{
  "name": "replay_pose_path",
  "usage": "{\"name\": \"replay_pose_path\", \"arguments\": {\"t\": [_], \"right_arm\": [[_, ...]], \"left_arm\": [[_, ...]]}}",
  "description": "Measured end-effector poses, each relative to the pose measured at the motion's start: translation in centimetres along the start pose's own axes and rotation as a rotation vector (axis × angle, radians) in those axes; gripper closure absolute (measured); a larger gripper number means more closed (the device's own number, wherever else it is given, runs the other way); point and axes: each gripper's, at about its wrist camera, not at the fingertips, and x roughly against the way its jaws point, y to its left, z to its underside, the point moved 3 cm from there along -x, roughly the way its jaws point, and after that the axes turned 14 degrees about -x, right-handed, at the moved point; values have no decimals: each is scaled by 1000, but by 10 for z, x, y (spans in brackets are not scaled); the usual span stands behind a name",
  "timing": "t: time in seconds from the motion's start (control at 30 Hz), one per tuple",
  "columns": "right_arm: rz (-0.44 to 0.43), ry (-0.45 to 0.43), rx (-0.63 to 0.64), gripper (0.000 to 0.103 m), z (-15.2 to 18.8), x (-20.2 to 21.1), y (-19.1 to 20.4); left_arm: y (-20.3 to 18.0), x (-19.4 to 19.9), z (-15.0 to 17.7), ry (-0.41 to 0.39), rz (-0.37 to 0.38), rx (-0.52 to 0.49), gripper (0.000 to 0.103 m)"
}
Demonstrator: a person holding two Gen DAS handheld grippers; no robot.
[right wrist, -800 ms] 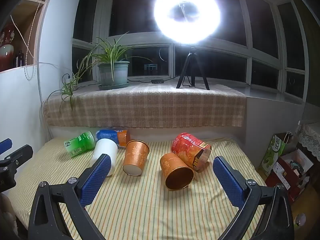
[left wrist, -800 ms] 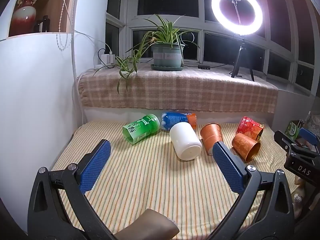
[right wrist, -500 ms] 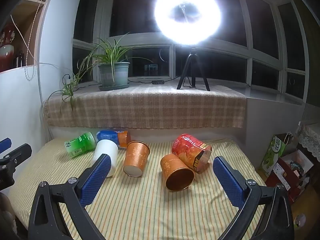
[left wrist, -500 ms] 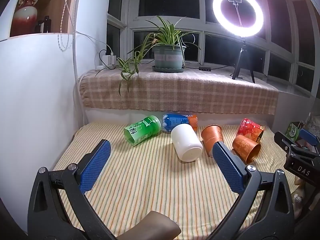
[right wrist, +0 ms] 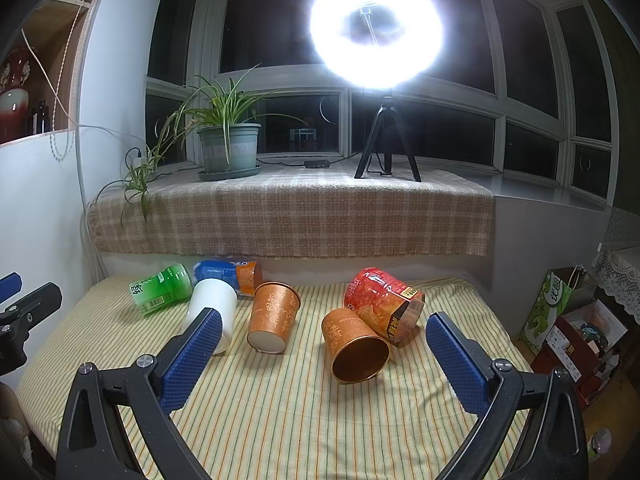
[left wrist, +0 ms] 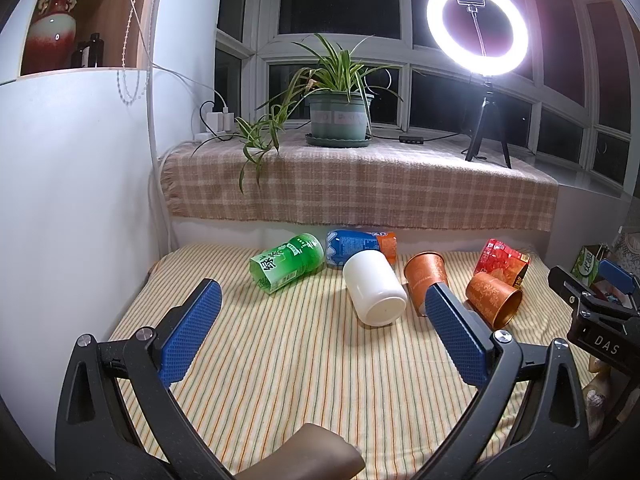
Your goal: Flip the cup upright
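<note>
Several cups lie on their sides on a striped cloth (left wrist: 300,380): a green cup (left wrist: 286,262), a blue and orange cup (left wrist: 360,245), a white cup (left wrist: 374,286), two orange patterned cups (right wrist: 274,316) (right wrist: 354,344) and a red noodle cup (right wrist: 382,304). My left gripper (left wrist: 320,320) is open and empty, hovering in front of the white cup. My right gripper (right wrist: 320,346) is open and empty, in front of the orange cups. The white cup also shows in the right wrist view (right wrist: 212,304).
A checked cloth covers the sill (left wrist: 360,188) behind, with a potted plant (left wrist: 340,116) and a ring light on a tripod (left wrist: 486,136). A white wall (left wrist: 72,200) borders the left. Boxes (right wrist: 568,320) stand on the floor at right.
Both grippers have drifted slightly; the cups sit a little lower and nearer in both views. No cup has moved.
</note>
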Motion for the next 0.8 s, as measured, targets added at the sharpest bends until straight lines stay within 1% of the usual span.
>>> {"name": "replay_pose_path", "arguments": {"t": [0.8], "right_arm": [[0, 4, -2, 0, 0, -1, -1]], "left_arm": [[0, 2, 0, 0, -1, -1, 0]]}}
